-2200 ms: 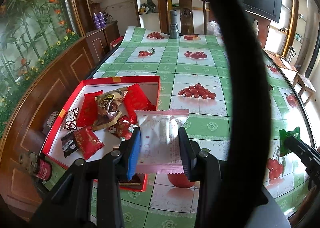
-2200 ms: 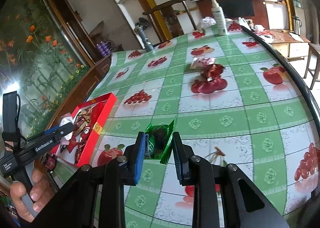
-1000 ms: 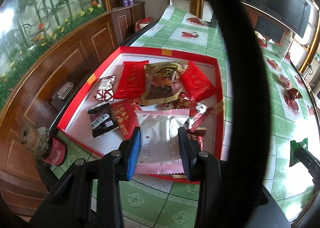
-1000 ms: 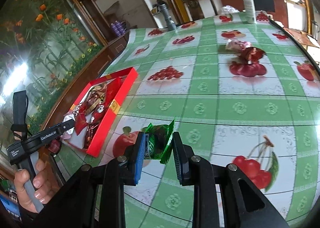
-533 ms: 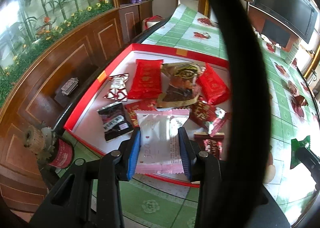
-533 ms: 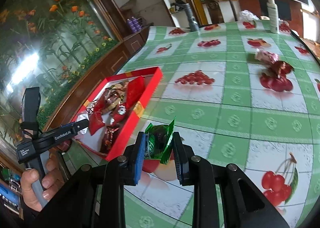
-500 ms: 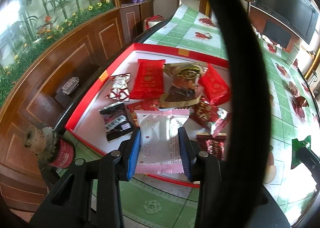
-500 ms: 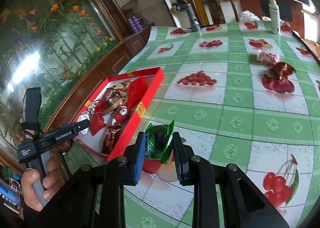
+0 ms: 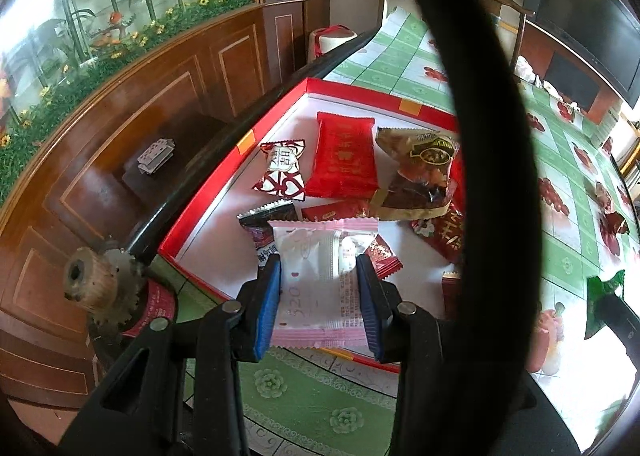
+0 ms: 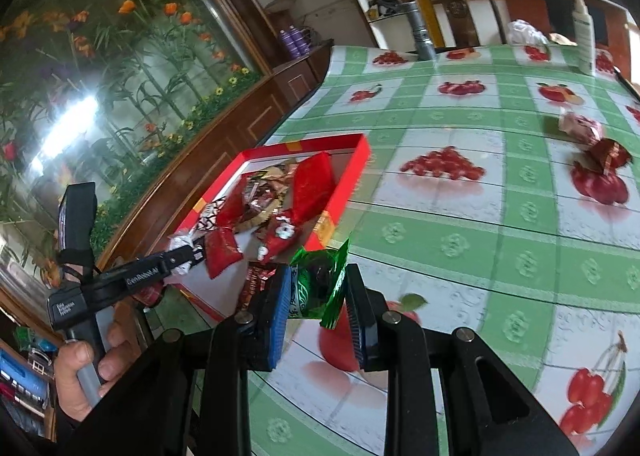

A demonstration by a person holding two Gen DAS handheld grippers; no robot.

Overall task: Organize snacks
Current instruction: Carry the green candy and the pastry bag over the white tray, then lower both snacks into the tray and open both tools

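Tongs first: my left tongs (image 9: 319,304) are clamping a pink-and-white packet (image 9: 320,280) between the blue pads (image 9: 269,306), and the packet is hanging over the near edge of the red tray (image 9: 208,192). In the right wrist view those left tongs (image 10: 188,256) are reaching in over the tray's near left corner. The tray is sitting at the left edge of the bench (image 10: 460,216), close beside the dark wooden paneling (image 9: 132,144). Inside it, a red-and-white heart-patterned packet (image 9: 282,175) is lying beside a flat red packet (image 9: 346,155), with a gold-and-brown packet (image 9: 420,172) further right and a dark packet (image 9: 260,228) just beyond my grip. White tray floor is showing bare along the left wall. Further right, my right tongs (image 10: 318,310) are pinching a green wrapper (image 10: 318,284) just off the tray's near right corner, above the green checked cloth. Open bench is stretching away to the right, where two loose snacks (image 10: 596,140) are lying well apart from the tray.
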